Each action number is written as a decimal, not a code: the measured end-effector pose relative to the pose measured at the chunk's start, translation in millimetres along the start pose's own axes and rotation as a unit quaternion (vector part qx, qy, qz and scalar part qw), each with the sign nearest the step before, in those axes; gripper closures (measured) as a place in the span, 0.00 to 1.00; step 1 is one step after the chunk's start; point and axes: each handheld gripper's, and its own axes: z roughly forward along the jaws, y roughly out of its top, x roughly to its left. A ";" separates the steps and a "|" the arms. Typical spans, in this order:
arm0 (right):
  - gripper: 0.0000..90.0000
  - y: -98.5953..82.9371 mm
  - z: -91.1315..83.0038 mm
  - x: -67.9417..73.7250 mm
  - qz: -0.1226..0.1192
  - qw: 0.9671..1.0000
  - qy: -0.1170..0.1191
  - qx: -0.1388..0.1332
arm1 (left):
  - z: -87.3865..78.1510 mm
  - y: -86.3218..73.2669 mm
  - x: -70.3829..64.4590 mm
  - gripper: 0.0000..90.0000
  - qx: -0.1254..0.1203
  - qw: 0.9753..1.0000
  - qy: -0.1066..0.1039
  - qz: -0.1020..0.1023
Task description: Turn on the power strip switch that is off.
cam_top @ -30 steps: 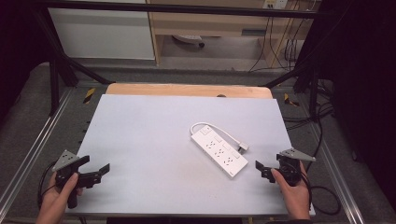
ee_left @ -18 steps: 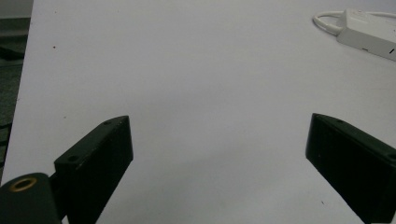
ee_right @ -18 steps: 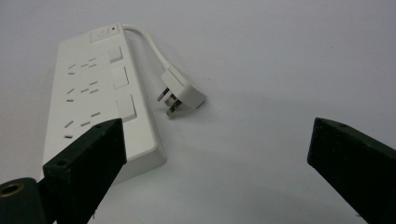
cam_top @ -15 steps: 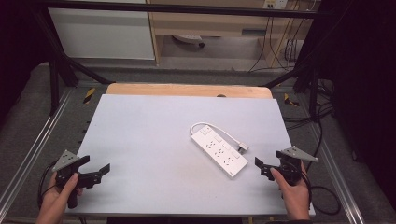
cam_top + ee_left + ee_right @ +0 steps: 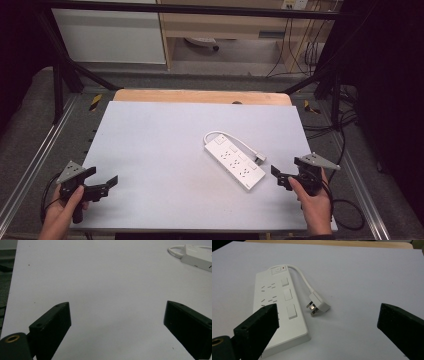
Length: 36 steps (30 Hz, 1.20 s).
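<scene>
The left gripper (image 5: 102,184) is sitting over the near left corner of the pale table (image 5: 165,150) with its jaws spread wide and nothing between them. The white power strip (image 5: 234,161) is lying flat right of the table's middle, long axis running diagonally from far-left to near-right, switch end pointing away, its cord looping round to the plug (image 5: 318,305) resting beside it. The right gripper (image 5: 284,175) is hovering just beside the strip's near end, jaws gaping wide too.
</scene>
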 end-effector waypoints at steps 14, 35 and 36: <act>0.05 14.6 0.6 -1.5 -0.003 1.000 0.005 -0.001 | 0.8 0.0 0.3 0.08 -0.001 1.000 0.002 -0.002; 0.04 52.9 12.2 13.4 -0.027 0.999 0.019 -0.015 | 0.6 0.1 -0.6 0.08 -0.001 1.000 0.002 0.002; 0.04 54.4 13.1 14.2 -0.027 0.999 0.020 -0.016 | 0.7 0.1 -0.6 0.08 -0.001 1.000 0.001 0.002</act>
